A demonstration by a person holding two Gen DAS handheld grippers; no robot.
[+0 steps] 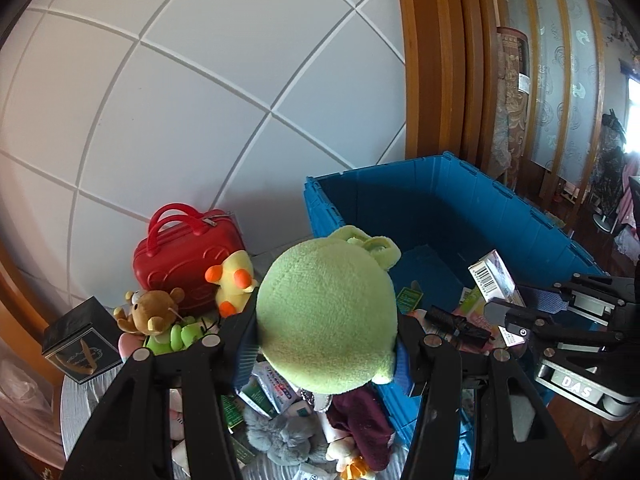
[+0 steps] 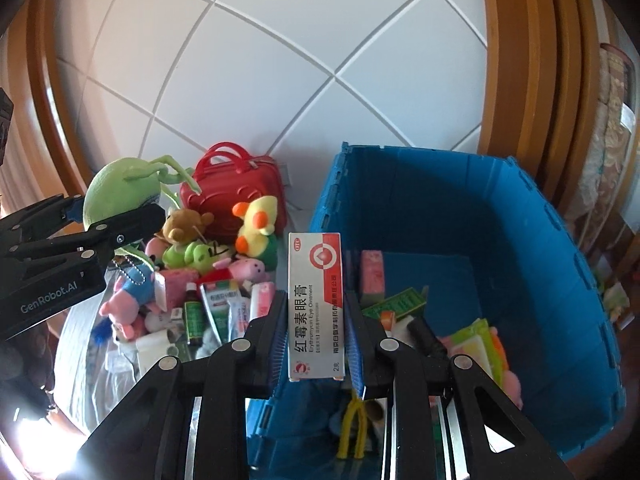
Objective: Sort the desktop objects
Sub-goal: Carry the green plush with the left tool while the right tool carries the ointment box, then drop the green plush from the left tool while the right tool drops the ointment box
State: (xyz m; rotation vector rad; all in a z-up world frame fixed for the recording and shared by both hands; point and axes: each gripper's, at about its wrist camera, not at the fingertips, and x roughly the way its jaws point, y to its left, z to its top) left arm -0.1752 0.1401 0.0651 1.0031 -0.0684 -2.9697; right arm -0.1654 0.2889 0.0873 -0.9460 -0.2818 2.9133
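Note:
My left gripper (image 1: 326, 320) is shut on a round green plush toy (image 1: 326, 312) and holds it above the table's pile, beside the left wall of the blue bin (image 1: 500, 216). The toy also shows in the right wrist view (image 2: 116, 192), clamped in the left gripper (image 2: 120, 220). My right gripper (image 2: 316, 312) is shut on a white and red eye ointment box (image 2: 316, 304), held upright over the blue bin's (image 2: 540, 260) left edge. This box also shows in the left wrist view (image 1: 494, 276) with the right gripper (image 1: 508, 312).
A red mini suitcase (image 2: 236, 192), a yellow duck plush (image 2: 256, 224), a brown bear plush (image 1: 156, 310), pink pig toys (image 2: 132, 296) and medicine packets (image 2: 216, 308) crowd the round table. A black box (image 1: 80, 344) stands at its left. The bin holds boxes and a black item (image 2: 426, 336).

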